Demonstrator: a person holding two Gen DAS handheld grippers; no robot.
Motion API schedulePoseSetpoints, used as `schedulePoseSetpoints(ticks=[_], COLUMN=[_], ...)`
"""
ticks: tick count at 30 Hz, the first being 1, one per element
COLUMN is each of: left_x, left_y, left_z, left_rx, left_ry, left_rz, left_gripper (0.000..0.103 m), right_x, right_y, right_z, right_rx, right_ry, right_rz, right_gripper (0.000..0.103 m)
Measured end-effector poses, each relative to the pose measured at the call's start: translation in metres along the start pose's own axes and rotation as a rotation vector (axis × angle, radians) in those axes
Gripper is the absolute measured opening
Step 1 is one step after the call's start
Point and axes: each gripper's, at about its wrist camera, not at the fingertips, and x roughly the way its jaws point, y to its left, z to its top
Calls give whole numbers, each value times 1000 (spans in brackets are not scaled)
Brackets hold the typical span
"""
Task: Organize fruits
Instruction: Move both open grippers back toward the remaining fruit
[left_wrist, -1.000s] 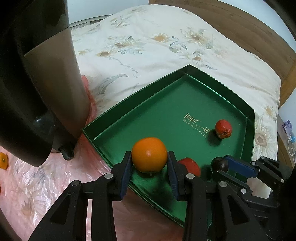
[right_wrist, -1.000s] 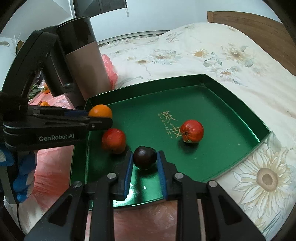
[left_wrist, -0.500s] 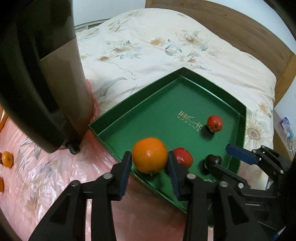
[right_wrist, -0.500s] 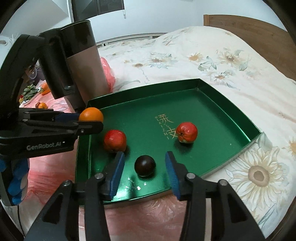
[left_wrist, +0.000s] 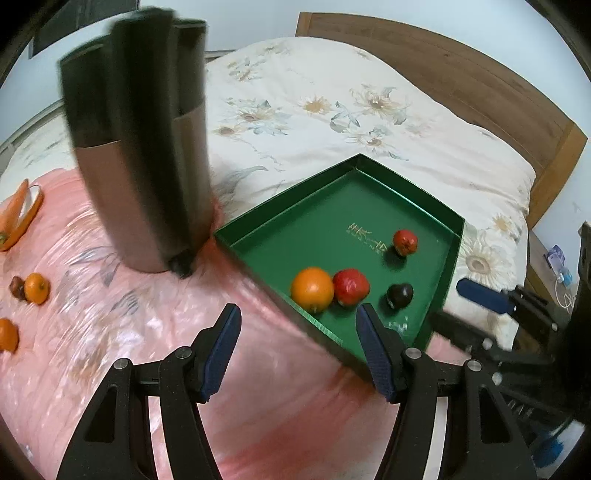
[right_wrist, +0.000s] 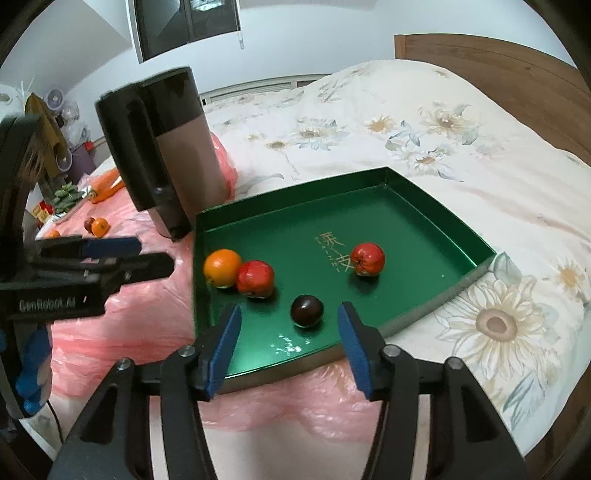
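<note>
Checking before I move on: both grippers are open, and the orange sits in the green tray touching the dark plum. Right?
Not quite. The orange is in the green tray, but it touches a red fruit, not the dark plum, which lies apart, nearer the right gripper. The right wrist view shows this. Both the right and the left gripper are open.

The tall dark jug (left_wrist: 140, 155) is showing blurred in the left view; the carrot (left_wrist: 16, 214) is running off the left edge. The gold lettering (right_wrist: 332, 253) on the tray (right_wrist: 424, 206) is staying too small to read.
</note>
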Motion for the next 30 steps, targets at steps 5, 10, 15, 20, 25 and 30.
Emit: schedulePoseSetpoints(ticks=[5, 10, 15, 20, 25, 30], left_x=[-31, -67, -91, -112, -138, -156], left_y=[16, 36, 50, 63, 89, 121], left_z=[-21, -42, -58, -76, -96, -110], left_rx=[-42, -81, -94, -115, -161, -230], left_ry=[-49, -94, -70, -60, -68, -74], left_rz=[22, 45, 78, 119, 169, 224], left_gripper=[59, 59, 59, 59, 59, 59], right_x=[-21, -39, -51, -61, -63, -59], right_y=[20, 48, 75, 107, 140, 172], right_z=[1, 0, -1, -2, -4, -5], right_rx=[5, -30, -60, -107, -148, -198], right_ry=[-33, -57, -55, -53, -54, -44], right_rz=[25, 35, 57, 90, 144, 205], right_gripper=[86, 100, 100, 100, 100, 100])
